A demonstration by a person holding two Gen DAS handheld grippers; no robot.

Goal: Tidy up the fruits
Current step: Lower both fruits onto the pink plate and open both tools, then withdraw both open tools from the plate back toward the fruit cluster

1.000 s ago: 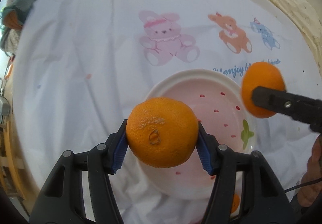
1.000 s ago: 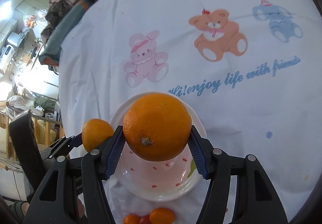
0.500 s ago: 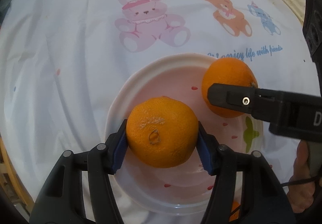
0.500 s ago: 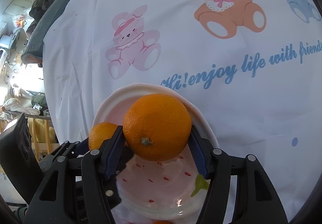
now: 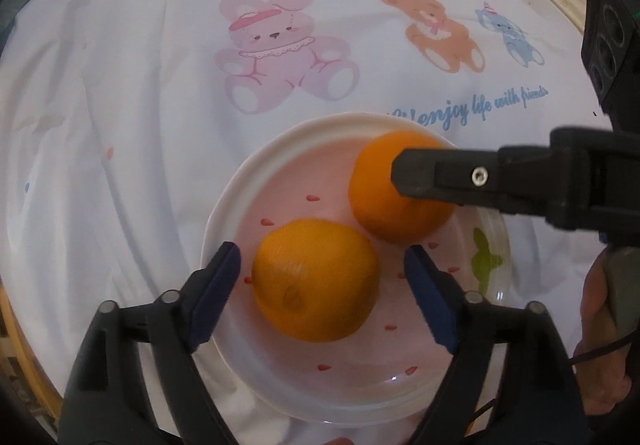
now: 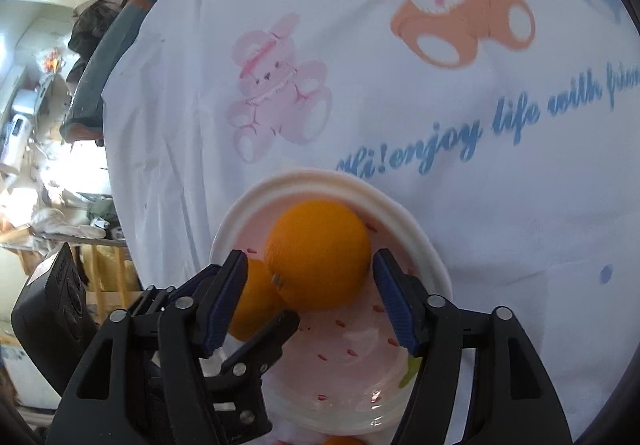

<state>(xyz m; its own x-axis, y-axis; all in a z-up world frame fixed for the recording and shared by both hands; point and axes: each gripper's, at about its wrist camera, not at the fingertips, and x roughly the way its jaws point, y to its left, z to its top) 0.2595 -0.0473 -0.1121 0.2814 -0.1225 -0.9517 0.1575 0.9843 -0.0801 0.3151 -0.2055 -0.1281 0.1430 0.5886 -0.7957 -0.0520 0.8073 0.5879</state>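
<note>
One bear-print white cloth [image 5: 120, 93], cluttered room.

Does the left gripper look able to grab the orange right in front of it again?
Probably yes. The orange sits in the bowl between the left gripper's opening jaws, with nothing covering it.

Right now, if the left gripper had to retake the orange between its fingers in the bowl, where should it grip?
Across the widest middle of the orange, coming straight down from above. It is round, so only opposite flanks hold. The left gripper is opening with both flanks clear; the second orange crowds the far right.
</note>
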